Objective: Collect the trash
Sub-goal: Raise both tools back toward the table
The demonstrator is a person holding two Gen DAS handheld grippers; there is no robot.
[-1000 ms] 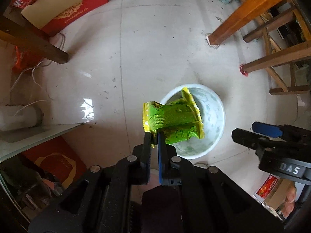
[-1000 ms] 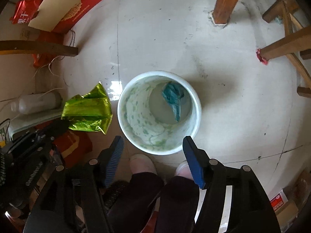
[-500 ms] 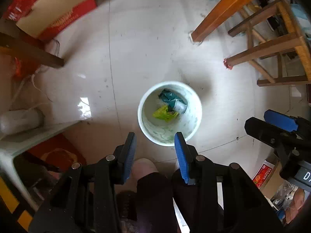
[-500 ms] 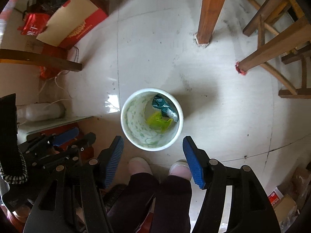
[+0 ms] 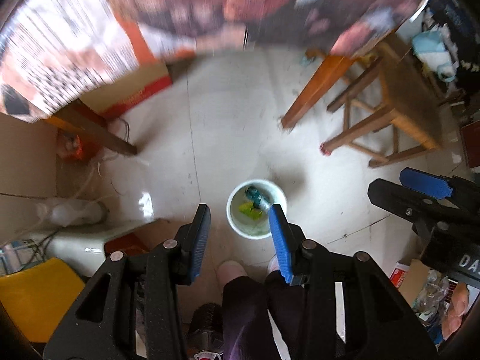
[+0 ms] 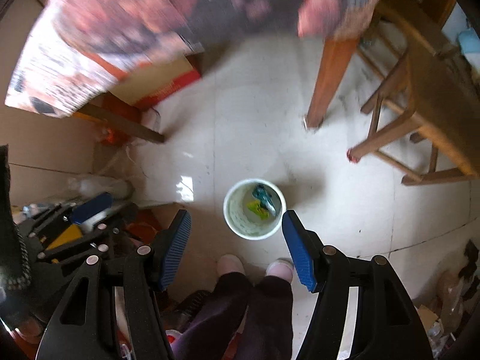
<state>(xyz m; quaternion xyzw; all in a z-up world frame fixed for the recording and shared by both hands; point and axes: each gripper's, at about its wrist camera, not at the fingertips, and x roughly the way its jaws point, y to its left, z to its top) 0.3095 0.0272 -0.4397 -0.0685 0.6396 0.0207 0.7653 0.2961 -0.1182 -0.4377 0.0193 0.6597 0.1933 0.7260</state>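
Far below on the tiled floor stands a white trash bin. A yellow-green wrapper lies inside it beside a teal wrapper. My left gripper hangs high above the bin, pointing down, open and empty. My right gripper is just as high, open, nothing between its blue pads. Each gripper also shows in the other's view: the right gripper at the right edge, the left gripper at the left.
A blurred patterned tablecloth on a wooden-legged table fills the top. A wooden stool stands right, a red and tan box left. The person's feet stand near the bin. Clutter lines the left wall.
The left gripper opened and the yellow-green wrapper dropped into the bin. Both grippers then rose well above the floor, so the bin looks smaller and the tabletop came into view.
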